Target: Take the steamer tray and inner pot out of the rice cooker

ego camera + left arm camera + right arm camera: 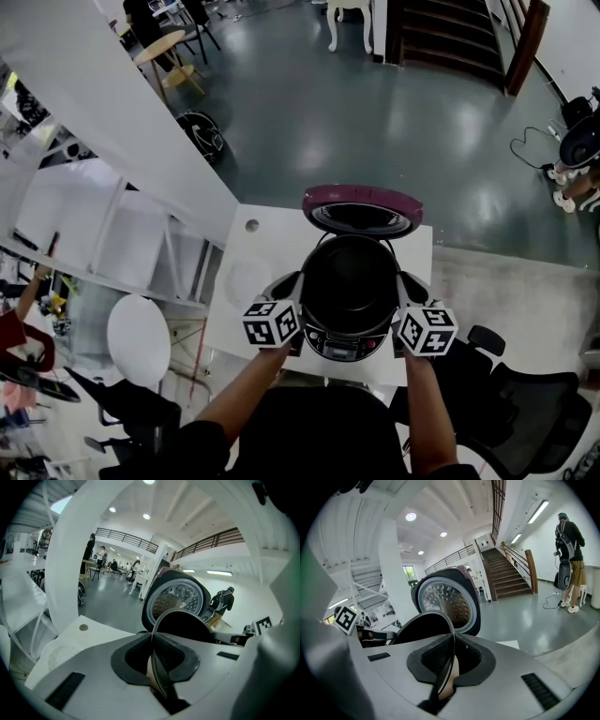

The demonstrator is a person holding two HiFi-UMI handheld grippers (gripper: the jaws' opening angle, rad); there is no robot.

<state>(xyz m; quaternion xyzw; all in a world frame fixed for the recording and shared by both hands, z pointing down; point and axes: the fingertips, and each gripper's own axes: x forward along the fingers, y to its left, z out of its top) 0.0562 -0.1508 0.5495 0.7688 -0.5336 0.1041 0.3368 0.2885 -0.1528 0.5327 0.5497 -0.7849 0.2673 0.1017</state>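
The inner pot hangs between your two grippers, directly over the rice cooker. From overhead you cannot tell how far its base clears the cooker's opening. The pot is black, with a thin rim, and it sits level and upright.

Your left gripper pinches the rim on the pot's left side. In the left gripper view the dark pads are pressed together on that thin edge, with the pot wall running down between them. Your right gripper does the same on the opposite side. In the right gripper view its pads are clamped on the rim, and the black inside of the pot curves away to the left.

The cooker stands at the near edge of the white worktop, towards its right side, with the control panel facing you. Its lid is tipped fully open behind the pot, towards the far edge, and shows its dimpled metal inner face.

The steamer tray, white and perforated, lies flat on the worktop to the left of the cooker and apart from it. A small round hole marks the worktop near its far left corner.
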